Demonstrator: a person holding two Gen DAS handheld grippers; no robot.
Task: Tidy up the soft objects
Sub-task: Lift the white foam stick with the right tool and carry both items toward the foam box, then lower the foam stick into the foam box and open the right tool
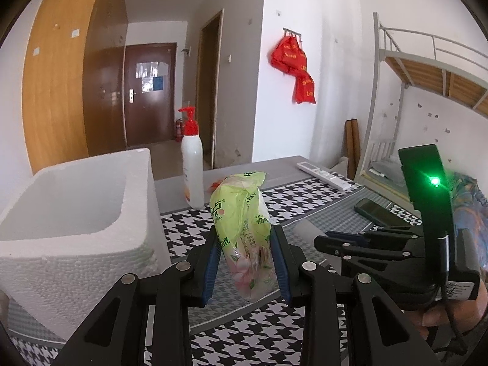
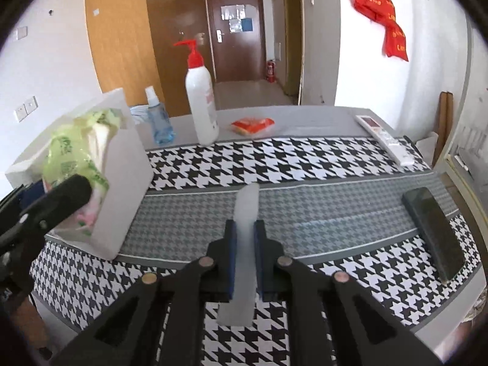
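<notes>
- The left tool [image 1: 245, 262] is clamped on a green tissue pack [image 1: 244, 222], holding it off the desk [image 2: 305, 113] beside the white foam box [image 1: 76, 210] at the desk's left edge.
- The right tool [image 2: 245, 259] pinches a translucent flat strip [image 2: 244, 244] upright.
- A pump bottle [image 2: 201, 97] and red packet [image 2: 253, 125] sit at the far edge; a phone [image 2: 433, 235] lies at the right edge.

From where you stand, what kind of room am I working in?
Most likely a dormitory room: a metal loft bed frame stands by the wall, tall wooden wardrobes line the entry to a brown door, and a desk under a houndstooth cloth holds toiletries.
</notes>
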